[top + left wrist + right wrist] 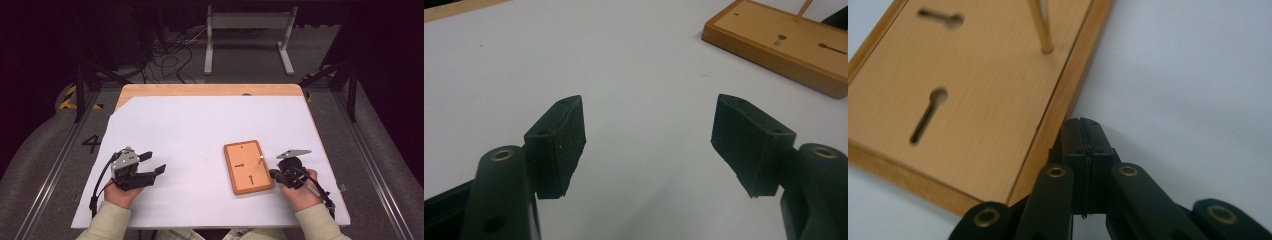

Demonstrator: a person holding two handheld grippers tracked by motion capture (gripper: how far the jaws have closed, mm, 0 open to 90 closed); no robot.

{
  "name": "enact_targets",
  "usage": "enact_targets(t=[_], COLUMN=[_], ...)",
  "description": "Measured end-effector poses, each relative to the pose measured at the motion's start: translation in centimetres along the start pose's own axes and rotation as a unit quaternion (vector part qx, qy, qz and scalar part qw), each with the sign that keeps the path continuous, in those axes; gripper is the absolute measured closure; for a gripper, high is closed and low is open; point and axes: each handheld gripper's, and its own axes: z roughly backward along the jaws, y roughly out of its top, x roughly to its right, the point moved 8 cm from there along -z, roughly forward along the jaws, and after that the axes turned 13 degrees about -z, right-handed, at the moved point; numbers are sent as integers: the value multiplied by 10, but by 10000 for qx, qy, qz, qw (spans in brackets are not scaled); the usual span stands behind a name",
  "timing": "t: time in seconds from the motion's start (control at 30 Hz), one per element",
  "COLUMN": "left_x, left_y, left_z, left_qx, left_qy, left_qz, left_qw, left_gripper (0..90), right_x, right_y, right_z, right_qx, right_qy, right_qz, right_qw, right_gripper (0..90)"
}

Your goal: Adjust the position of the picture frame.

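Wooden board (248, 167) flat on white surface (200, 130) — right claw (1088, 137) pressed closed, empty, beside its edge; left claw (649, 145) spread wide, well apart.

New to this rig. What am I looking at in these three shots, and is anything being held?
No robot: a person holds a two-jaw tool in each hand. The high view looks down on a table under a white sheet; the other two pictures come from cameras riding on each tool.

The left gripper has its jaws spread wide over bare sheet, with nothing between them. The right gripper has its jaws closed together, holding nothing, at the edge of a flat rectangular wooden board. The board has two keyhole-shaped slots and a thin brass-coloured pin standing in it.
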Motion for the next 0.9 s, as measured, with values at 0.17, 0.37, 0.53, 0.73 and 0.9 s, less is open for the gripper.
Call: enact_targets(t=[0.17,0.37,0.53,0.73,0.9], left_x=[0,0,0,0,2], left_y=[0,0,0,-1,-2], left_z=[0,0,0,1,3], left_qx=[12,17,10,-8,-7], left_qy=[-7,-6,-6,2,18], left_qz=[25,27,41,20,26], left_qw=[10000,10000,10000,10000,10000], left_gripper=[300,299,300,299,299], right_x=[-27,-64,-87,-89,-82], right_y=[-4,-6,4,14,43], right_z=[-5,-14,-27,-20,8], right_qx=[-132,-274,-321,-407,-84], right_qy=[337,804,1075,1272,1361], right_qz=[312,738,943,1331,1467], right_qw=[9989,9937,9892,9821,9797], right_gripper=[900,900,900,900,900])
